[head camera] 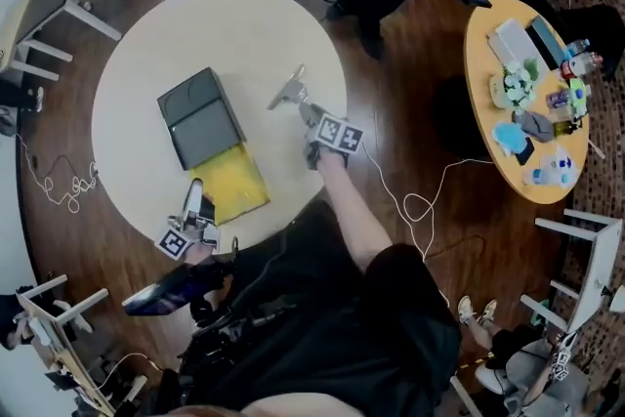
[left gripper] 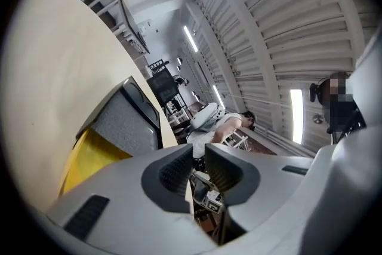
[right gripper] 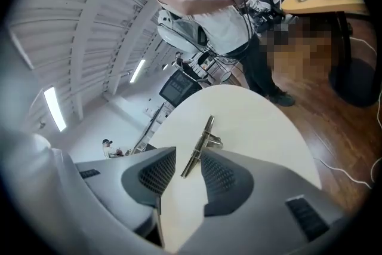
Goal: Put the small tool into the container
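Apparently aiming the open right gripper (right gripper: 188,157) at the small tool (right gripper: 203,139) lying on the bench (head camera: 244,24) at the container's (head camera: 200,119) 2 o'clock, needing closure on it next, and holding the left gripper (head camera: 193,195), slightly open and empty, at 7 o'clock.

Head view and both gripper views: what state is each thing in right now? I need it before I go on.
small tool: lying flat on the table, not gripped.
container: open, yellow inside showing, no tool seen in it.
right gripper: jaws apart, the tool's near end between them, pads not pressing on it.
left gripper: jaws apart, nothing between them.
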Demonstrator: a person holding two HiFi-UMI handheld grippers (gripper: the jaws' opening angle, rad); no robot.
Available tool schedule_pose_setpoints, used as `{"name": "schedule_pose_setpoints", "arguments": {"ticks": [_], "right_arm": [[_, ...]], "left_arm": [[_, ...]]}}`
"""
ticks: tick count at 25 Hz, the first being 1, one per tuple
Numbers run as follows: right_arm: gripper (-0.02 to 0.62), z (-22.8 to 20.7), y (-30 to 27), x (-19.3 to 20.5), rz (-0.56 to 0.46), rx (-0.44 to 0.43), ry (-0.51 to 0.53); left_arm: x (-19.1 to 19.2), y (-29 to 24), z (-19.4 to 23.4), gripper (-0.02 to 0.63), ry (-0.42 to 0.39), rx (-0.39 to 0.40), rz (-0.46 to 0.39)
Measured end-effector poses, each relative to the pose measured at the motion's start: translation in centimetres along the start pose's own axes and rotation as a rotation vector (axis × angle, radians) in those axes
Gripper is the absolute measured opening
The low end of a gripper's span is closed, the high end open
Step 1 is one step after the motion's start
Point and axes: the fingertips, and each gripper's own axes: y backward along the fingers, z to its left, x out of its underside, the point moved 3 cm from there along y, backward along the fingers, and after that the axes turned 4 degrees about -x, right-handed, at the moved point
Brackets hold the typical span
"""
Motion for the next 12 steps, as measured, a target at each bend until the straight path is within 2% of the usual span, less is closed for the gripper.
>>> {"name": "schedule_pose_setpoints", "arguments": {"ticks": [5,12], "right_arm": [[0.141,-1.8,-3.9,-0.2,0.050,-0.012,-0.100],[0.141,-2.6,-6.9,-0.9,0.061,-0.020,-0.171]], "left_arm": [[0.5,2.3,-0.9,0.049,0.050,-0.076,-0.130],[0.7,1.3,-1.8,0.049,0.016,-0.113,-0.144]]}}
